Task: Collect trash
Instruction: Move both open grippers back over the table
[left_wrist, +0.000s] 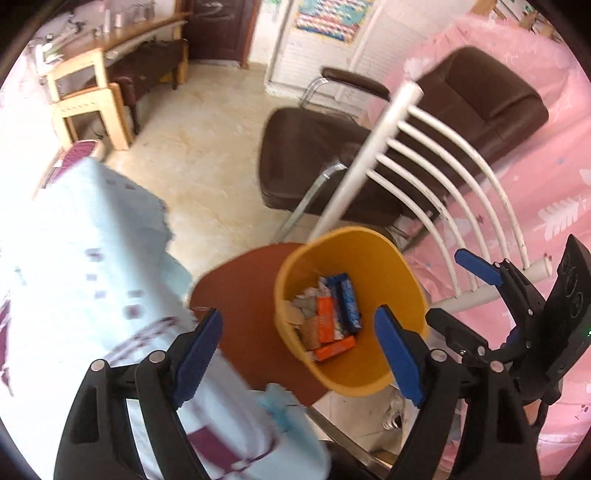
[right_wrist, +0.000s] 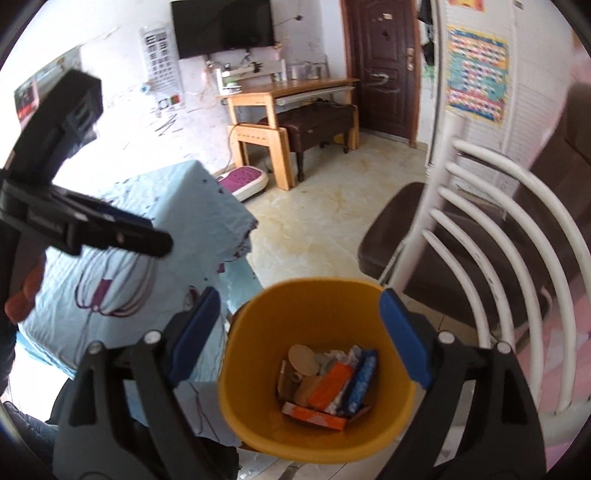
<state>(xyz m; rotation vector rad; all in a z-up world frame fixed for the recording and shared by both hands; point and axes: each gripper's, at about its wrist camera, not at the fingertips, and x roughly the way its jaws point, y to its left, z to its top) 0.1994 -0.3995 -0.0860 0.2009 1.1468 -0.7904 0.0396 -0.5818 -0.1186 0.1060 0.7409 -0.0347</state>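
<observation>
Gaping wide and empty, left gripper (left_wrist: 301, 354) and right gripper (right_wrist: 299, 336) hang above the yellow bin (right_wrist: 255, 387) (trash inside).

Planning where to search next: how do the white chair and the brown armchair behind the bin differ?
The white chair has a back of thin curved bars you can see through; the brown armchair has a thick, solid padded back. The white chair stands right beside the yellow bin; the armchair sits farther back against the pink sheet. The white chair's seat is hidden, the armchair's is in view. No trash shows on either.
</observation>
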